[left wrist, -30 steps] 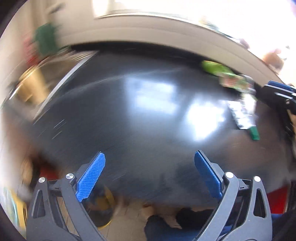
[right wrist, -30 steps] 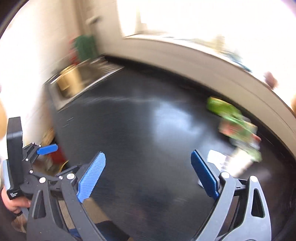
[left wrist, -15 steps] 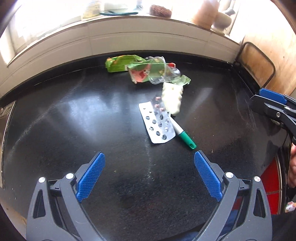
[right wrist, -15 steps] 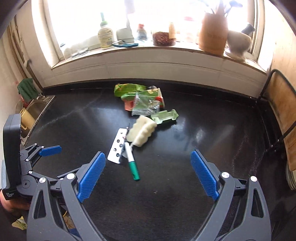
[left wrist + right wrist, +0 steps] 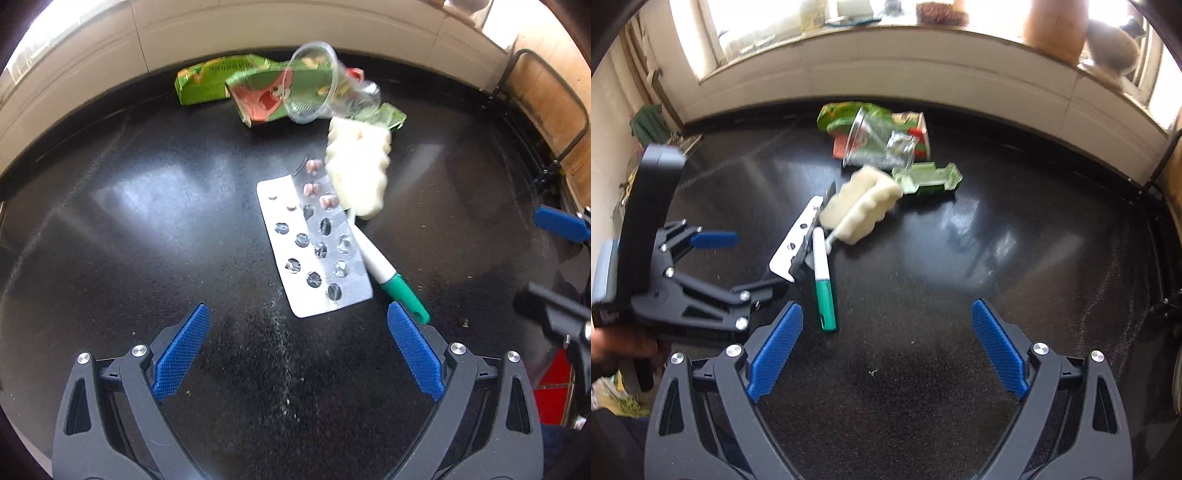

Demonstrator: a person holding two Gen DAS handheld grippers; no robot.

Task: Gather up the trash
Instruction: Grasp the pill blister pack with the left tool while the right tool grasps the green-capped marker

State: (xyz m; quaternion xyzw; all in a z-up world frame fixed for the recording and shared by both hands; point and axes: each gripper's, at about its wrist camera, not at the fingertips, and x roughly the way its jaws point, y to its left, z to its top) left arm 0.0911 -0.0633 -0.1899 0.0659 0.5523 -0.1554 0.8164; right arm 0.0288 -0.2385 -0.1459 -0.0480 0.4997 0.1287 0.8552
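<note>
Now both grippers open, nr blister pack (image 5: 315, 246).

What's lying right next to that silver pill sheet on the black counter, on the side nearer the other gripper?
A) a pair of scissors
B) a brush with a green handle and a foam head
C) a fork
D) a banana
B: a brush with a green-tipped handle and a pale foam head lies along the edge of the pill sheet, its head overlapping the sheet's far end.
</note>
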